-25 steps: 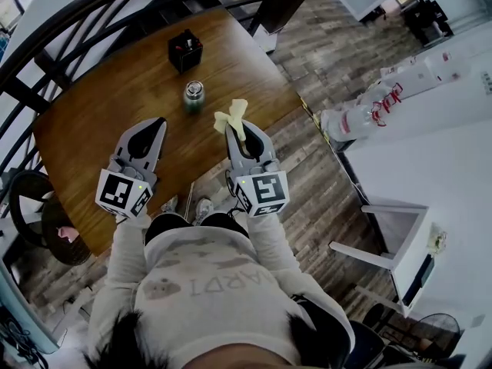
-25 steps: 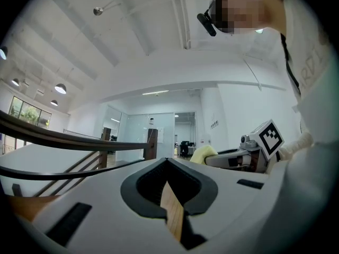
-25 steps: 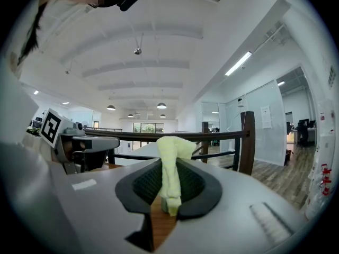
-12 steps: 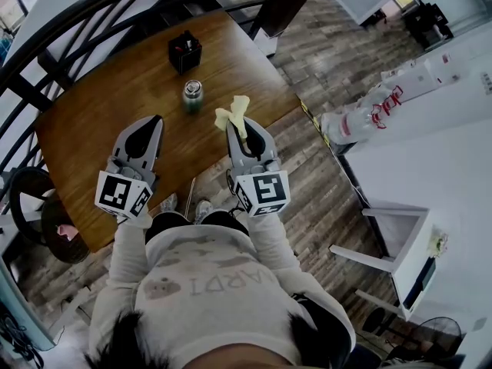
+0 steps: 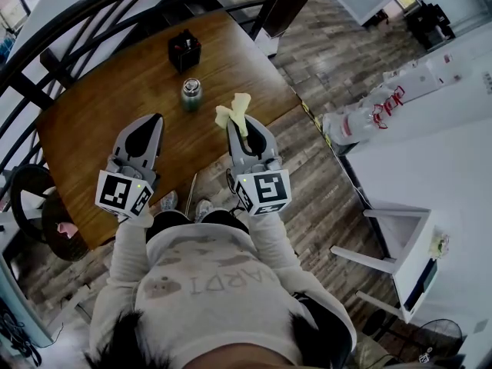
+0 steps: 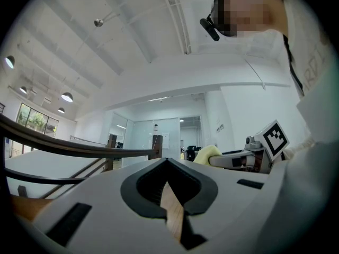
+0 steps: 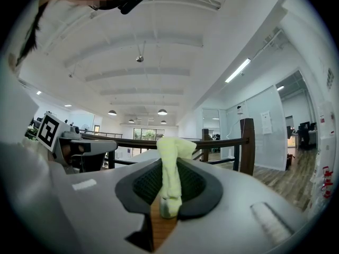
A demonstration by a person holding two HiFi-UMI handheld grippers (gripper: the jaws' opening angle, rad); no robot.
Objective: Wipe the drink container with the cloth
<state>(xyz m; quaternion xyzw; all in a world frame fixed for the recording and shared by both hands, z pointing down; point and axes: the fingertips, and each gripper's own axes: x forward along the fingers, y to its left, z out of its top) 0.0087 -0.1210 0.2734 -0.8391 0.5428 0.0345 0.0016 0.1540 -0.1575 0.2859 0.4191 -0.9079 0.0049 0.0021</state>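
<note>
Drink container (image 5: 191,93) on table (image 5: 92,121), box (image 5: 185,50) behind.

Colours around the brown wooden table (image 5: 100,106)

We see a warm brown grain across the table top. On the table, the drink container (image 5: 191,93) is green with a silvery top. The box (image 5: 185,50) at the table's far side is black. The cloth (image 5: 234,114) over the table's near edge is pale yellow. The left gripper (image 5: 156,120) and the right gripper (image 5: 244,127) are light grey with near-black pads, finely gridded on the right one. Their cubes carry black square markers on white. The floor (image 5: 307,60) beside the table is grey-brown planks.
</note>
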